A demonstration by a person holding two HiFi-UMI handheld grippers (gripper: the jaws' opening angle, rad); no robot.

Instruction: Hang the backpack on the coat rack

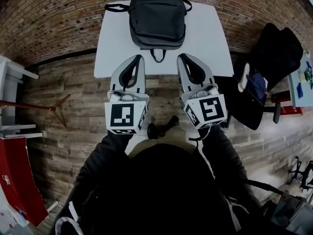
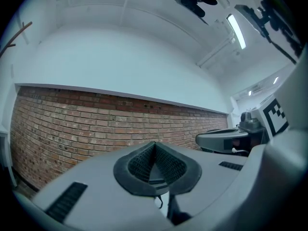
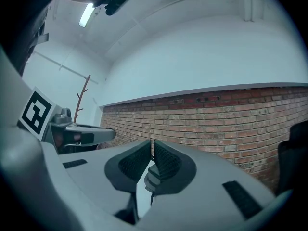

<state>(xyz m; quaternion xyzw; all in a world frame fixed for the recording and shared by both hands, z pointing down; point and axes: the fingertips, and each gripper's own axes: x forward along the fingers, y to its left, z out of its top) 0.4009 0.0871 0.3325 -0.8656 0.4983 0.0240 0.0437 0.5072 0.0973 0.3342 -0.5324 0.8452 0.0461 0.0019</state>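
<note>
A dark grey backpack (image 1: 156, 18) lies flat on the white table (image 1: 210, 48), its top handle loop (image 1: 157, 56) hanging over the near edge. My left gripper (image 1: 141, 58) and right gripper (image 1: 180, 57) point level at that edge, one on each side of the loop, apart from it. Both are shut with nothing between the pads. In the left gripper view the left gripper (image 2: 154, 144) faces the brick wall, as does the right gripper (image 3: 152, 141) in its own view. The wooden coat rack (image 1: 36, 106) stands at the left; its branches (image 3: 83, 97) rise against the white wall.
A brick wall (image 1: 58, 18) runs behind the table. A black chair draped with dark clothing (image 1: 271, 58) stands at the right, next to a second table (image 1: 299, 89). A white shelf (image 1: 12, 99) and a red panel (image 1: 19, 180) are at the left.
</note>
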